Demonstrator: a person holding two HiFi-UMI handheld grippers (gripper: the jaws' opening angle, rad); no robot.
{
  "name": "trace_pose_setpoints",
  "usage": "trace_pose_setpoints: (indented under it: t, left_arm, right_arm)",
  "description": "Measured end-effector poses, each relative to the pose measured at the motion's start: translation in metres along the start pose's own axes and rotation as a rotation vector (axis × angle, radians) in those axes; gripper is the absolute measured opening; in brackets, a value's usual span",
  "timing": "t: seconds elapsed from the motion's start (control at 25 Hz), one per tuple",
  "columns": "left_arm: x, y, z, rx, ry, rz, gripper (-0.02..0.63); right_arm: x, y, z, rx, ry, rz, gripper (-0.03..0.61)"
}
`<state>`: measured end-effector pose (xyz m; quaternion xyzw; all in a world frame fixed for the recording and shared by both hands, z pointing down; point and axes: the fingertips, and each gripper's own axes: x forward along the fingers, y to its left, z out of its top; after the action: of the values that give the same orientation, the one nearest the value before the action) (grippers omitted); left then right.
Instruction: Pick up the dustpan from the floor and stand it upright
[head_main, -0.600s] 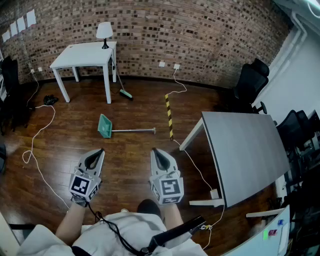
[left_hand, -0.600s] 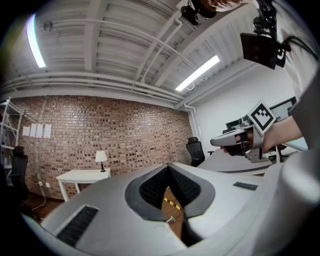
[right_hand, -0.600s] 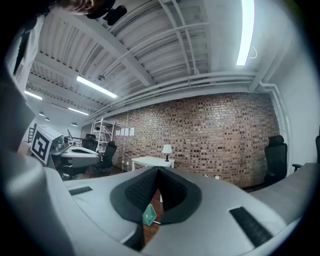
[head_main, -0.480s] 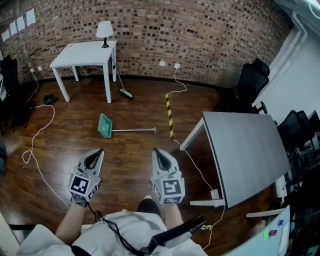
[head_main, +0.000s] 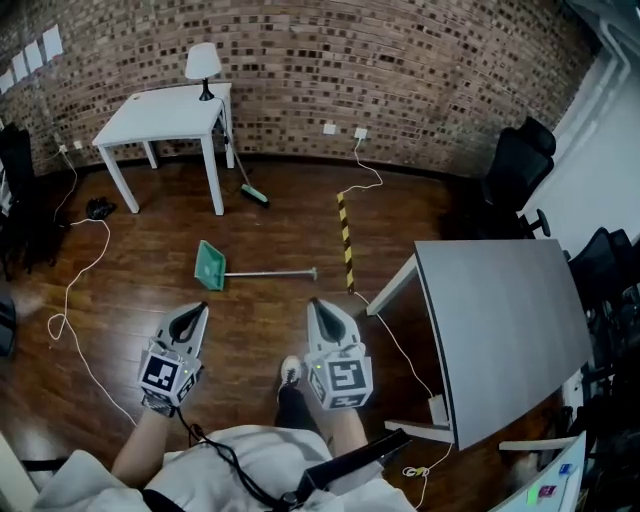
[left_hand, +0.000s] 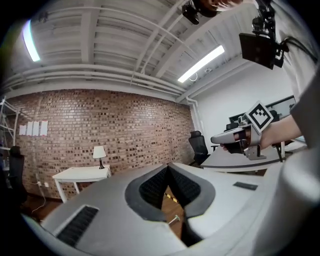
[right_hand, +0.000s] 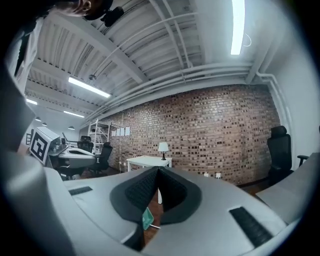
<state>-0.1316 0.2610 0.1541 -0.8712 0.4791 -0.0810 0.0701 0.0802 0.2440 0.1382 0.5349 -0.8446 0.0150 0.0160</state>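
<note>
Stepping forward had brought my shoe (head_main: 289, 372) into sight between the two tools, and the dustpan (head_main: 210, 265) and the grey table (head_main: 500, 320) had slid a little nearer in the head view than half a second before.

At the far left a white cable (head_main: 70, 300) looped over the dark wood floor (head_main: 120, 240). Beyond it stood the white table (head_main: 165, 110) against the brick wall (head_main: 400, 70), with a small lamp (head_main: 203, 62) on its far edge. My left gripper (head_main: 200, 308) was held level over the floor with its jaws pressed together and nothing between them.

Ahead of it, well apart from both tools, the dustpan lay flat on the floor. Its green pan was toward the left and its long thin handle (head_main: 270, 272) ran off to the right. A broom (head_main: 247, 185) leaned by the white table's right leg, farther back.

My right gripper (head_main: 313, 303) was also level, its jaws closed tip to tip and empty; through the gap below them its own view showed the green pan far off on the floor. Just right of the handle's end a yellow-and-black striped strip (head_main: 346, 240) ran away toward the wall. The grey table filled the near right, with a black office chair (head_main: 515, 165) beyond it.
</note>
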Motion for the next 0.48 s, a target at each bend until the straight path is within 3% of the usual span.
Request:
trace_pose_setpoints:
  t: [0.2, 0.48]
  left_arm:
    - [0.083, 0.030, 0.006, -0.025, 0.020, 0.050, 0.000]
    - [0.175, 0.058, 0.022, 0.008, 0.026, 0.083, 0.000]
  right_arm:
    - [0.065, -0.069, 0.010, 0.002, -0.010, 0.006, -0.003]
    - [0.140, -0.144, 0.021, -0.035, -0.008, 0.036, -0.003]
